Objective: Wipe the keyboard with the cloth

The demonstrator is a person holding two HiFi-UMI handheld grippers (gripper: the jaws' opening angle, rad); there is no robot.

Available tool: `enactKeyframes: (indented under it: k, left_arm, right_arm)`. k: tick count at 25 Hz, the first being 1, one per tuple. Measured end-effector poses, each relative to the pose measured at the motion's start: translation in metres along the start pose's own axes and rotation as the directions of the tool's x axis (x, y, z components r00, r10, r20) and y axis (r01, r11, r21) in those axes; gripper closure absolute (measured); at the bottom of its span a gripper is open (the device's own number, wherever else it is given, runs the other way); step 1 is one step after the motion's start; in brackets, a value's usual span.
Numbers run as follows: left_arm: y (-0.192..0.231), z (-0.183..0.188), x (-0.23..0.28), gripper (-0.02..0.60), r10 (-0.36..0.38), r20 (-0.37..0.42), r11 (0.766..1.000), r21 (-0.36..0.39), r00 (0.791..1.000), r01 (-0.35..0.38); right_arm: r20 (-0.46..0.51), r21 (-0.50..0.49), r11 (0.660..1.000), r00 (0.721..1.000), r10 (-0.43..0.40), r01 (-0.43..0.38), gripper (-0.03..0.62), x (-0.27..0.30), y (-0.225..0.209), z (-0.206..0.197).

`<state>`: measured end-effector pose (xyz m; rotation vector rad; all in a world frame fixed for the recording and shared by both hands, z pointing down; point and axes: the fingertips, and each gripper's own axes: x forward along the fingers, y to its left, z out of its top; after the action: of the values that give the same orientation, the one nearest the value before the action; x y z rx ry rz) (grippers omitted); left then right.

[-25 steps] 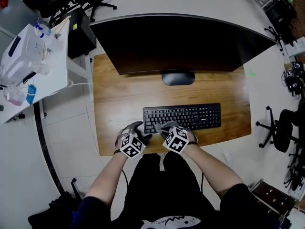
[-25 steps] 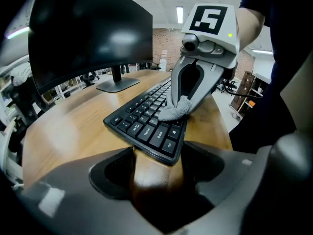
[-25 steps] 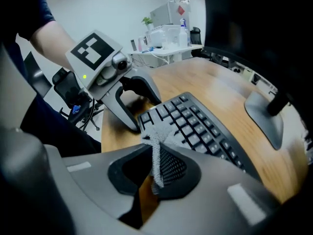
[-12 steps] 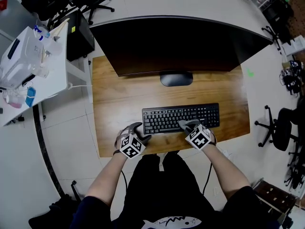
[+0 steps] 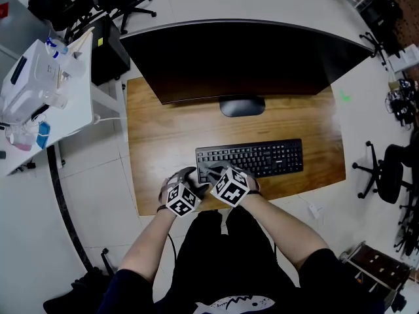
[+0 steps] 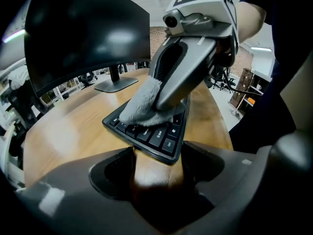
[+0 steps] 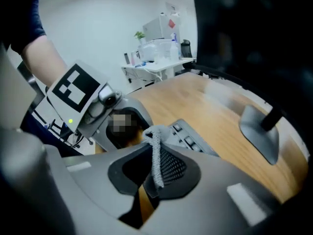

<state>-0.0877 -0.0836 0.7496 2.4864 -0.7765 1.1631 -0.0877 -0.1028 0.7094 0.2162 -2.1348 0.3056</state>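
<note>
Wooden worktop [image 5: 163,142] fills the middle of the head view, with a pale tiled floor around it. Over its far half stands a very wide, curved black monitor [image 5: 242,57] on an oval foot [image 5: 242,106]. To the left, apart from the worktop, is a white side table [image 5: 78,103] crowded with small items too small to make out.

Near the front edge lies the black keyboard [image 5: 268,157], running left to right, parallel to that edge.

Both arms reach in from below and meet at the keyboard's left end. The left tongs [image 6: 156,165] are released: their two halves stand apart, and bare wood shows in the gap. The keyboard's near-left corner sits just beyond that gap. The right tongs [image 7: 154,165] are clenched on the cloth, a thin fold of which is pinched between the tips. Each carries its marker cube on top.

The grey cloth [image 6: 144,109] is bunched under the right tongs' tip. It is pressed down on the keys at the keyboard's left end, close to the left tongs.
</note>
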Motion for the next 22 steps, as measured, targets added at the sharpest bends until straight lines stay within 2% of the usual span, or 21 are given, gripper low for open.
enactKeyframes:
  k: [3, 5, 11, 17, 22]
  left_arm:
    - [0.0, 0.0, 0.0, 0.27, 0.002, -0.001, 1.0, -0.002, 1.0, -0.002]
    - [0.0, 0.0, 0.001, 0.27, 0.001, 0.002, 1.0, 0.0, 1.0, -0.001]
    - [0.001, -0.002, -0.001, 0.27, 0.001, 0.006, 1.0, 0.001, 1.0, -0.001]
    - [0.0, -0.003, -0.001, 0.27, 0.002, -0.004, 1.0, 0.002, 1.0, -0.002]
    - [0.001, -0.004, -0.001, 0.27, 0.012, -0.017, 1.0, -0.001, 1.0, -0.012]
  right_arm:
    - [-0.058, -0.098, 0.994, 0.998, 0.038, -0.044, 0.565, 0.024, 0.022, 0.001]
    - [-0.082, -0.145, 0.988, 0.996, 0.032, -0.044, 0.565, 0.028, 0.027, -0.01]
    - [-0.119, -0.183, 0.982, 0.993, 0.013, -0.035, 0.565, 0.008, 0.019, -0.05]
    - [-0.136, -0.053, 0.997, 0.988, -0.069, 0.062, 0.565, -0.033, -0.02, -0.103]
    - [-0.153, 0.04, 0.989, 0.979, -0.133, 0.14, 0.565, -0.066, -0.055, -0.148]
